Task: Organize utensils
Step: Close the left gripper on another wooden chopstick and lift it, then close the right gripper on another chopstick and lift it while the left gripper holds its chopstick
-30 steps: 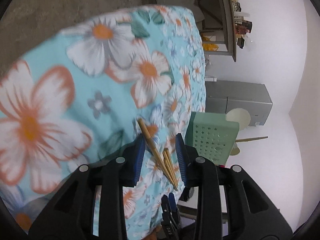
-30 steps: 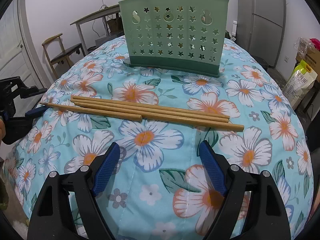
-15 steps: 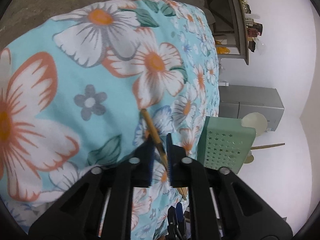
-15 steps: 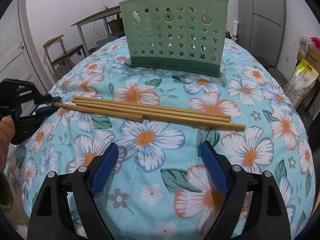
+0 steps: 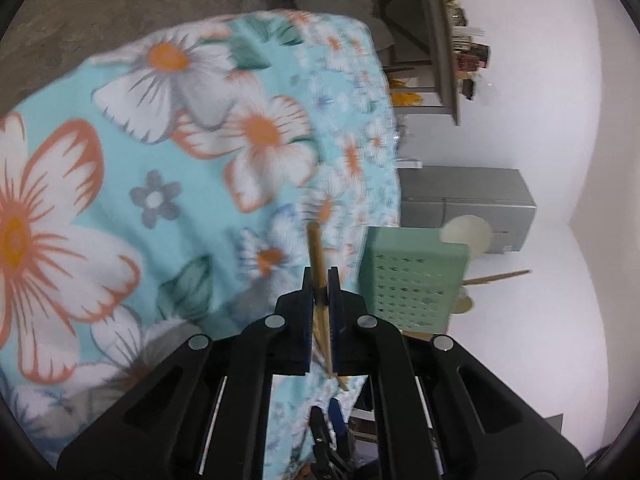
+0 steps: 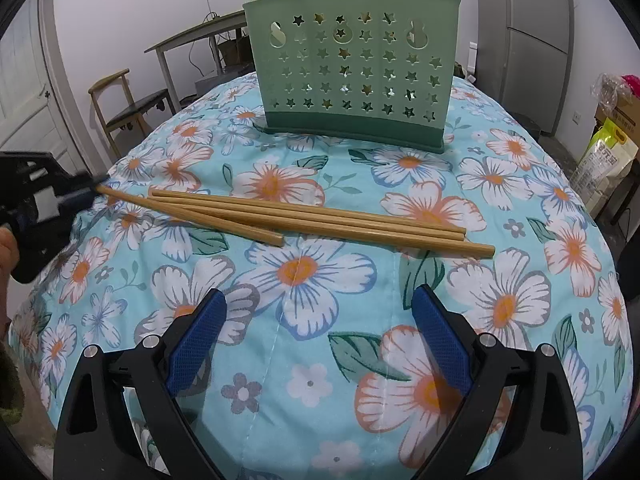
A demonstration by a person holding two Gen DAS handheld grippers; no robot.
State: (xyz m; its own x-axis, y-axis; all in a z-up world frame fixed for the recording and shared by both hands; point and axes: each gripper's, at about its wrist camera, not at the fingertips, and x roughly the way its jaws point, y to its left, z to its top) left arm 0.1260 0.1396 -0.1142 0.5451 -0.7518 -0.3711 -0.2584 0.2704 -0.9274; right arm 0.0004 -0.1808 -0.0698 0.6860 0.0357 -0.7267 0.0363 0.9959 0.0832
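Note:
Several wooden chopsticks (image 6: 320,220) lie side by side on the floral tablecloth (image 6: 312,280). My left gripper (image 5: 320,280) is shut on the end of one chopstick (image 5: 316,256); in the right wrist view it (image 6: 90,186) grips the nearest chopstick (image 6: 192,214) at the table's left edge, swung at an angle to the others. A green star-perforated utensil holder (image 6: 352,72) stands upright at the back, with a wooden spoon inside. My right gripper (image 6: 320,340) is open and empty, in front of the chopsticks.
A wooden chair (image 6: 128,108) and a grey table (image 6: 196,40) stand behind left. A grey refrigerator (image 6: 536,40) is at the back right, with bags and boxes (image 6: 608,152) to the right. The tablecloth drops off all around.
My left gripper has closed on the nearest chopstick's end and pulled that end toward the table's left edge, so it now lies angled. My right gripper has stayed open and still.

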